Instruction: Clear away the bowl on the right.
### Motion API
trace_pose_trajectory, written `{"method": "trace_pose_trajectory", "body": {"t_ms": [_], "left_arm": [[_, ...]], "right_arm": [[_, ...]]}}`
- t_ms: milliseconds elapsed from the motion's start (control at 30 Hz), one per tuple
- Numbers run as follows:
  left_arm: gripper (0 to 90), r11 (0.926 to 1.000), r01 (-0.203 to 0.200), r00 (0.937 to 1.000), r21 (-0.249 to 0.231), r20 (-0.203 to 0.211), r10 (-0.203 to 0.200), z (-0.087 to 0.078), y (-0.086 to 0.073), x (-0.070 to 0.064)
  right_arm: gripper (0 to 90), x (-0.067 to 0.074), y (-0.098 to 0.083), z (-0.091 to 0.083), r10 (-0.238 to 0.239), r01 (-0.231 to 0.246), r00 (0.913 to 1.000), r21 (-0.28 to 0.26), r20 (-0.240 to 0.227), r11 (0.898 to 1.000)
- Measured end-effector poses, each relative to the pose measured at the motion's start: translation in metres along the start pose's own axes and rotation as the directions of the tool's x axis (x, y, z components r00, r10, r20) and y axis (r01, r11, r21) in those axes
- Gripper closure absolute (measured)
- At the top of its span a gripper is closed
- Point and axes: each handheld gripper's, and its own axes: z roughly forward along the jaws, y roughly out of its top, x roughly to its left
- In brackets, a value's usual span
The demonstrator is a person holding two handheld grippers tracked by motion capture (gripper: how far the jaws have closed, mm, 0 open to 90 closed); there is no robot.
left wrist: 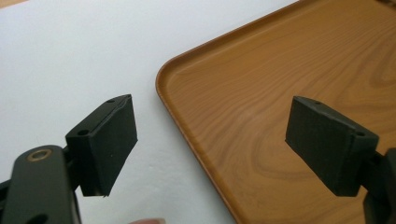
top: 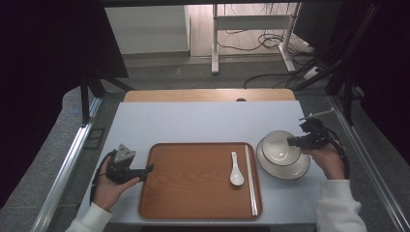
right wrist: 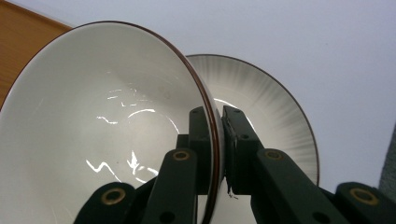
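Note:
A brown wooden tray [top: 193,179] lies at the table's front middle, holding a white spoon [top: 236,170] and a pair of pale chopsticks [top: 251,179] along its right side. To its right a white bowl [top: 279,146] sits over a white plate [top: 290,166]. My right gripper [top: 291,141] is shut on the bowl's rim [right wrist: 212,126], one jaw inside and one outside; the plate [right wrist: 275,107] lies behind it. My left gripper [top: 147,169] is open at the tray's left edge, its jaws straddling the tray's rim [left wrist: 161,81] with nothing held.
The table has a white top [top: 193,123] with a wooden strip [top: 208,95] at its far edge. Metal rails run down both sides. Behind are a white desk frame and floor cables.

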Motion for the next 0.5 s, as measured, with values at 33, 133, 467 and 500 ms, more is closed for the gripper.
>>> {"method": "trace_pose_trajectory", "body": {"t_ms": [33, 133, 467, 500], "left_arm": [[16.0, 1.0, -0.001, 1.0, 0.002, 0.0, 0.001, 0.0, 0.0, 0.0], [16.0, 1.0, -0.002, 1.0, 0.005, 0.002, 0.002, 0.001, 0.0, -0.001], [15.7, 0.9999, -0.006, 1.0, 0.011, 0.004, 0.006, 0.002, 0.0, -0.001], [15.8, 0.9999, -0.006, 1.0, 0.011, 0.004, 0.006, 0.002, 0.0, -0.002]], "right_arm": [[82.4, 0.002, 0.001, -0.001, -0.004, 0.004, 1.0, -0.002, -0.007, 1.0], [82.3, 0.009, 0.004, -0.003, -0.023, 0.023, 0.9994, -0.01, -0.024, 1.0], [82.3, 0.04, 0.014, -0.004, -0.11, 0.106, 0.9905, -0.048, -0.083, 0.993], [82.3, 0.042, 0.015, -0.004, -0.12, 0.116, 0.9892, -0.05, -0.084, 0.992]]}}
